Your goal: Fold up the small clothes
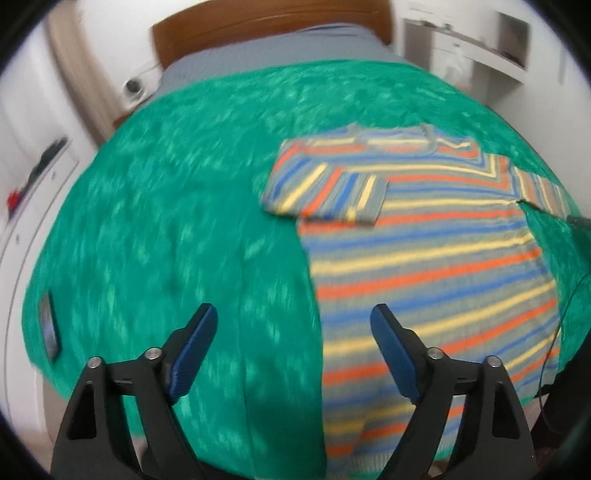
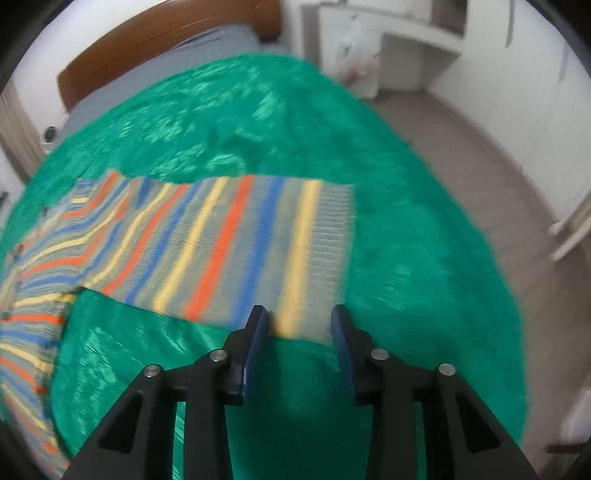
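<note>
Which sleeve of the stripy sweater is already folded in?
The left sleeve lies folded across the striped sweater. The right sleeve is stretched out straight.

I see a bed with green blanket [image 1: 166, 206], grey sheet [image 2: 155, 62] and brown wooden headboard [image 1: 258, 29], white walls [image 2: 535, 110], white shelf unit [image 2: 399, 44], grey-brown floor [image 2: 480, 177]

Bed with a green spread and a striped top

A wooden-headboard bed [image 1: 273, 26] carries a mottled green fuzzy blanket [image 1: 184, 206]; on it, ahead and right of the left jaws, lies a flat grey knit sweater with orange, blue and yellow stripes [image 1: 424, 258], one sleeve reaching between the right jaws.
</note>
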Motion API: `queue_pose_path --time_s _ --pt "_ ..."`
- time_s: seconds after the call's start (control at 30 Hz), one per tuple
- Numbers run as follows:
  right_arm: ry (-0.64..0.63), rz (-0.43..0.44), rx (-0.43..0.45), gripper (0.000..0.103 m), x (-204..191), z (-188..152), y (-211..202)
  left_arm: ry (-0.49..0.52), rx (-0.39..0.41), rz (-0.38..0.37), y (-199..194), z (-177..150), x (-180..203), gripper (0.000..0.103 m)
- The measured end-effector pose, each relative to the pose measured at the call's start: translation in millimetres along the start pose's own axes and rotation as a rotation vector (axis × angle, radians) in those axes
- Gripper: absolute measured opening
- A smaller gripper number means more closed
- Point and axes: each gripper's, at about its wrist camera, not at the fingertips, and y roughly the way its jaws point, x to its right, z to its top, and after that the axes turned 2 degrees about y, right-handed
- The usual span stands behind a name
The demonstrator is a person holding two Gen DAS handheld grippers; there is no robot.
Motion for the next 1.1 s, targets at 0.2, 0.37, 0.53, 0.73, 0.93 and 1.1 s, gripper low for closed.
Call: queue_pose_path --time_s 0.2,0.37,0.53,0.73,0.93,1.1 --pt "0.005 0.13 0.097 0.045 -12 -39 -52 0.328 0.055 -0.039 55 51 55 0.086" --pt "0.01 0.184 0.117 0.045 -24 -74 -71 0.503 -0.084 -0.09 129 77 68 0.083" --pt "-0.001 0.193 0.136 0.045 -35 -95 -82 0.383 -0.181 -0.218 164 91 51 0.005" --pt "0.014 0.199 0.184 0.045 -38 -104 -98 -0.121 -0.003 -0.215 126 108 -61 0.004" --pt "0.006 0.206 0.176 0.045 -47 -106 -91 -0.665 -0.027 0.14 124 60 -206 0.003" --pt "0.012 0.191 0.145 0.045 -54 -110 -74 -0.805 -0.109 0.183 144 22 -240 0.002"
